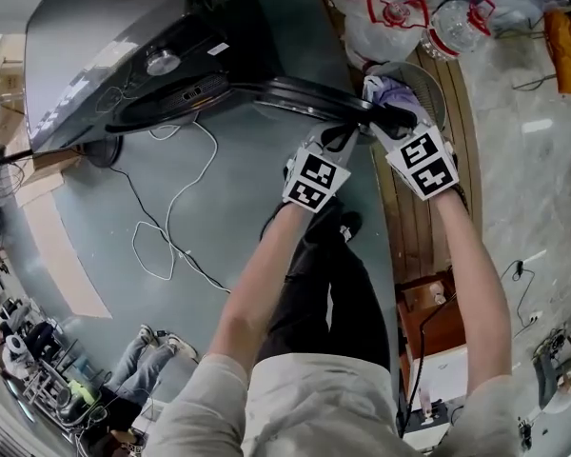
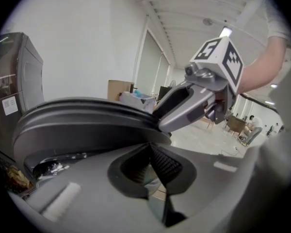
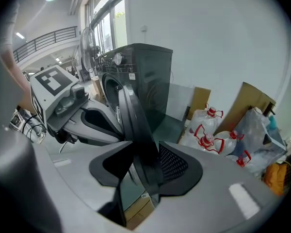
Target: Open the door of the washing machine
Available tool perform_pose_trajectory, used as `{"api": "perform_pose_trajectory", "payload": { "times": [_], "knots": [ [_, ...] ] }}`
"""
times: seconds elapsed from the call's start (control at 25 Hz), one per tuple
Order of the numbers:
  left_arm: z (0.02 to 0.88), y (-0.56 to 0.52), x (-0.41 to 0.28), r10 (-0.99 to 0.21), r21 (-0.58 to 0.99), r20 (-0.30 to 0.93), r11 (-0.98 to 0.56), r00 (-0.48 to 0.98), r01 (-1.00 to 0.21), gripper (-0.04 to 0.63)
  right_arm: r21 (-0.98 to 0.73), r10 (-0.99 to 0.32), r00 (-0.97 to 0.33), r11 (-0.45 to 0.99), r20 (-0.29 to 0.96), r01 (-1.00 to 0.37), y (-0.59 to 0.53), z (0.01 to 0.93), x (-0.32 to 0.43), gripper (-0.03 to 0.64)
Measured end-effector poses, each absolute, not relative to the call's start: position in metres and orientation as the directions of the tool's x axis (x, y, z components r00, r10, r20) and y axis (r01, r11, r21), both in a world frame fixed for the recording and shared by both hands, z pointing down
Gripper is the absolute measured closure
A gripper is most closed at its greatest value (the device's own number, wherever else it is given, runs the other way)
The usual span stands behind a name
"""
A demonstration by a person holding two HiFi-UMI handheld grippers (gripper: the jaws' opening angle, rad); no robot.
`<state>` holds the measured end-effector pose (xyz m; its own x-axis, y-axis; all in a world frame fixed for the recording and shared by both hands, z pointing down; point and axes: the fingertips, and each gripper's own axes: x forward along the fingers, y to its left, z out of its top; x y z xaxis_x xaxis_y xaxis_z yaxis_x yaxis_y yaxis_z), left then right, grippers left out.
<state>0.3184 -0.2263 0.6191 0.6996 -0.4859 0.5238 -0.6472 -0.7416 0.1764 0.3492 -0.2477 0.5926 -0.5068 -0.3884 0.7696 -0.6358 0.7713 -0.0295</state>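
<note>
The dark grey washing machine (image 1: 105, 46) stands at the upper left of the head view, with its round door (image 1: 266, 91) swung out towards me. My right gripper (image 1: 385, 117) is shut on the door's outer rim. In the right gripper view the rim (image 3: 131, 115) runs between the jaws of that gripper (image 3: 143, 166). My left gripper (image 1: 345, 133) is shut just beside it, close against the same edge. In the left gripper view its jaws (image 2: 153, 161) are closed with nothing seen between them, the door rim (image 2: 87, 125) lies just above, and the right gripper (image 2: 162, 121) clamps that rim.
Large water bottles (image 1: 400, 17) with red caps and a floor fan (image 1: 423, 89) stand to the right of the door. A white cable (image 1: 171, 217) loops across the floor on the left. Cardboard (image 3: 252, 101) leans on the wall. My legs (image 1: 328, 274) are below the grippers.
</note>
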Motion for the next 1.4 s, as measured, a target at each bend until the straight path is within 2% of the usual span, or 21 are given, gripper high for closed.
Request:
{"api": "perform_pose_trajectory", "payload": {
  "times": [0.36, 0.88, 1.4],
  "knots": [
    [0.617, -0.278, 0.335, -0.479, 0.195, 0.507, -0.747, 0.717, -0.636, 0.537, 0.071, -0.437, -0.438, 0.767, 0.786, -0.638, -0.306, 0.591, 0.364, 0.474],
    [0.618, -0.278, 0.352, -0.408, 0.207, 0.496, -0.801, 0.766, -0.561, 0.538, 0.068, -0.456, -0.434, 0.746, 0.777, -0.663, -0.311, 0.591, 0.365, 0.474],
    [0.616, -0.263, 0.339, -0.49, 0.225, 0.481, -0.733, 0.727, -0.642, 0.537, 0.086, -0.467, -0.409, 0.734, 0.784, -0.674, -0.289, 0.591, 0.362, 0.474]
  ]
}}
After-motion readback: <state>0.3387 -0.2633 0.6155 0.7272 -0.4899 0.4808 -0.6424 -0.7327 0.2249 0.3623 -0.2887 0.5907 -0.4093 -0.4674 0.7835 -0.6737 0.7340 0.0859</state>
